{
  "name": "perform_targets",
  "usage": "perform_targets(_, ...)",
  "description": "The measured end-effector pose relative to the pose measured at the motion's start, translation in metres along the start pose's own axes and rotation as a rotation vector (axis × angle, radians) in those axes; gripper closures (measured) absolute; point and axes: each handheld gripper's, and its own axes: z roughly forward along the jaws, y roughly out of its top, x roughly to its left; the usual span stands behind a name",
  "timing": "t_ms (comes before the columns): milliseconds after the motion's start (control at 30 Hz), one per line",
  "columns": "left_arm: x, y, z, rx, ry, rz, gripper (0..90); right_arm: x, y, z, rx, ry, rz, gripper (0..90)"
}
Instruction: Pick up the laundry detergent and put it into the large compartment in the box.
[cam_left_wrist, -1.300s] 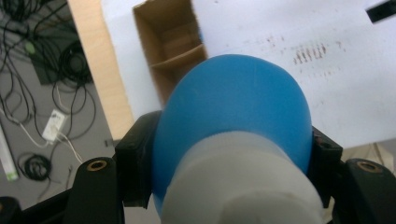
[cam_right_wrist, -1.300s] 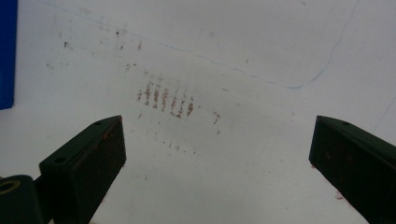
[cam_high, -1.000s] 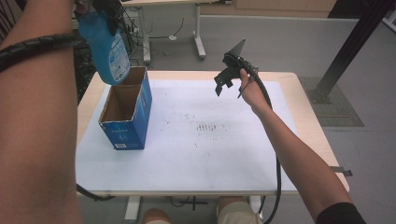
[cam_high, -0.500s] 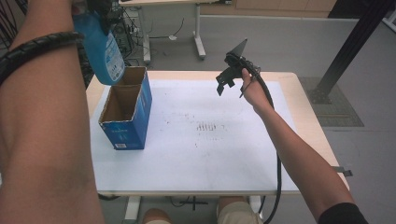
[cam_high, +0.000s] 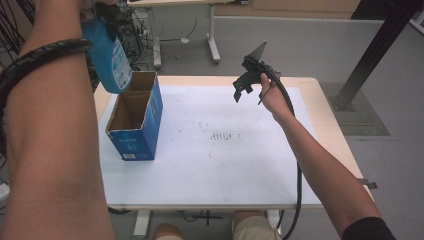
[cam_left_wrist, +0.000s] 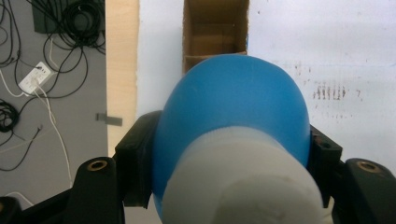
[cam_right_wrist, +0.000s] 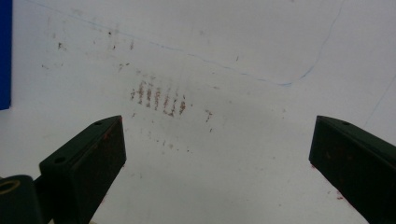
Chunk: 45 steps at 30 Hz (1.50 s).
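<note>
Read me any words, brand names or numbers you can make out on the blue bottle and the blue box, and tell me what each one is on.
Blue bottle, label: print is there, too blurred to read.
Blue cardboard box, front wall: a pale wordmark and a small white label, both too small to read.
White table cover: rows of brownish smudges, not writing.
Nothing can be quoted.

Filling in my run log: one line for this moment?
left tongs: shut on blue bottle | above open box | right tongs: open
</note>
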Motion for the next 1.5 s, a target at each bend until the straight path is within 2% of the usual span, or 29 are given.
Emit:
perform_targets(200,0.003,0.000,0.006,-0.011,0.001,-0.006,35.8,-0.001,0.000,0.001,0.000,-0.003,0.002,3.8)
perform_targets(433,0.008,0.004,0.018,-0.002,-0.010,-0.009,35.8,-0.001,0.000,0.002,0.003,-0.004,0.005,3.8)
perform_targets(767,0.012,0.006,0.041,0.011,-0.018,-0.012,35.8,-0.004,-0.002,0.004,0.003,-0.007,0.016,3.8)
perform_targets(1100,0.016,0.009,0.072,0.036,-0.037,-0.012,35.9,0.000,-0.004,0.004,-0.001,-0.011,0.005,3.8)
perform_targets(1500,0.017,0.011,0.095,0.056,-0.038,-0.010,35.9,-0.005,-0.006,0.006,-0.003,-0.006,0.016,3.8)
